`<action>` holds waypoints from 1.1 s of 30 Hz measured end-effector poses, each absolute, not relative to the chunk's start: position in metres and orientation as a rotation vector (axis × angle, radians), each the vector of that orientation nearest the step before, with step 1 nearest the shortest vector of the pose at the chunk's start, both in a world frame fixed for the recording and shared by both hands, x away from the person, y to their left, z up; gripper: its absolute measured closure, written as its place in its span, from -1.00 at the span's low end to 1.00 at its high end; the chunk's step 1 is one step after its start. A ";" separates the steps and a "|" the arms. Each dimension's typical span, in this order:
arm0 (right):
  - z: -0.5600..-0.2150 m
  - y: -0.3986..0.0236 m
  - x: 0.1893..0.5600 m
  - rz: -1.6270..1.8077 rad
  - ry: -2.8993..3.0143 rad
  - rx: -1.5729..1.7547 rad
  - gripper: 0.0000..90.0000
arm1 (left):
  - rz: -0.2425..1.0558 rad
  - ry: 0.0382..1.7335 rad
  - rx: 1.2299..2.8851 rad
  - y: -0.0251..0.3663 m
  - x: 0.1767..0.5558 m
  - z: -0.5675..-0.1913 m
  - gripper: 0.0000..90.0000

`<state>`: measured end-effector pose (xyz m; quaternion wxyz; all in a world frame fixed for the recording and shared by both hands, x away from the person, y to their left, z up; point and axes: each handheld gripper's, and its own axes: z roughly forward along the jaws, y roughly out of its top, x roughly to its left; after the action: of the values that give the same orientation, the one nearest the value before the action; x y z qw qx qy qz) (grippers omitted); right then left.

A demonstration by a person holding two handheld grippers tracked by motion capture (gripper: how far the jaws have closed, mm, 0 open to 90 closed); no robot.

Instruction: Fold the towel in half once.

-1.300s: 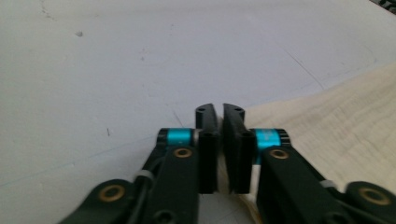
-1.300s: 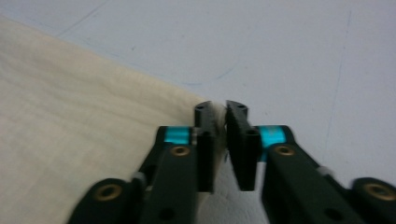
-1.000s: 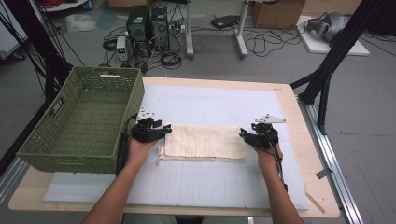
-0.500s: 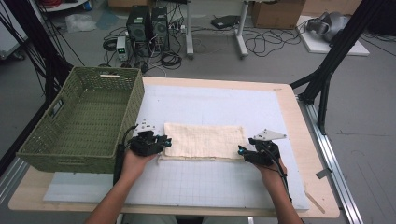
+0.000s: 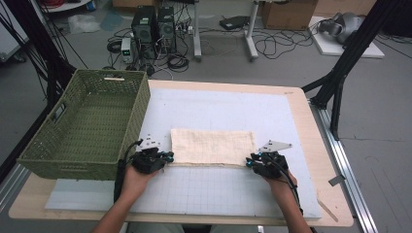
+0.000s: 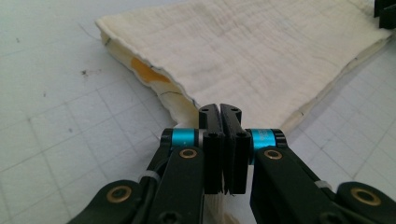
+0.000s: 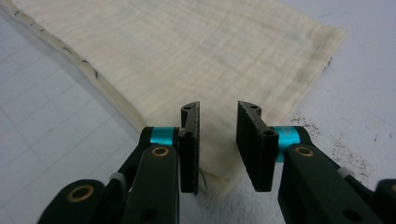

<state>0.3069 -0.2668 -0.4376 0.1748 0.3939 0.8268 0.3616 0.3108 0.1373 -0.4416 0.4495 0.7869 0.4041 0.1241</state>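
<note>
A: Gripping first on the near left: the left gripper [image 6: 219,109] has just been closing, and its jaws are now pinched together on the near left corner of the cloth [image 6: 280,56], with fabric bunched between the pads.

B: And the right gripper [image 7: 218,109]?

A: Its jaws have just been closing too, but there's a gap between them. The near right corner of the cloth [image 7: 187,51] lies between the fingers [image 7: 190,140], and I can't see either pad pressing on it, so I'd call that corner not yet caught.

B: So where does the cloth lie overall?

A: Flat on the white mat [image 5: 291,116], folded into a long strip, stretching away from both sets of fingertips, its near edge running from one gripper [image 5: 167,156] across to the other [image 5: 248,162].

B: How far along, would you say?

A: Early in this fold, by my reading. One corner secured, the other about to be. Lifting and carrying that near edge over is all ahead.

B: And beyond the left fingers?

A: The green basket [image 5: 48,145], to the far left of them, with no cloth inside.
</note>
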 end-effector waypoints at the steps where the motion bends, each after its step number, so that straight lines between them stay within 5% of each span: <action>1: -0.437 -0.267 0.307 1.029 2.341 1.117 0.54 | 0.300 0.998 1.938 0.138 0.309 -0.441 0.94; 9: -0.438 -0.266 0.305 0.967 2.359 1.115 0.43 | 0.317 1.015 1.965 0.138 0.305 -0.447 0.89; 14: -0.425 -0.278 0.300 1.053 2.252 1.139 0.22 | 0.392 1.007 1.884 0.145 0.307 -0.440 0.36; 20: -0.417 -0.291 0.300 1.073 2.138 1.137 -0.30 | 0.409 0.953 1.775 0.145 0.311 -0.434 -0.11; 26: -0.405 -0.305 0.295 1.094 2.038 1.156 -0.52 | 0.430 0.952 1.695 0.145 0.314 -0.431 -0.59; 33: -0.404 -0.321 0.286 1.140 1.983 1.203 -0.65 | 0.423 0.920 1.678 0.145 0.314 -0.425 -0.59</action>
<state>0.2855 -0.3212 -0.4039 0.2749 0.4476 0.7377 0.4242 0.3137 0.1452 -0.4250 0.5573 0.7109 0.3897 0.1793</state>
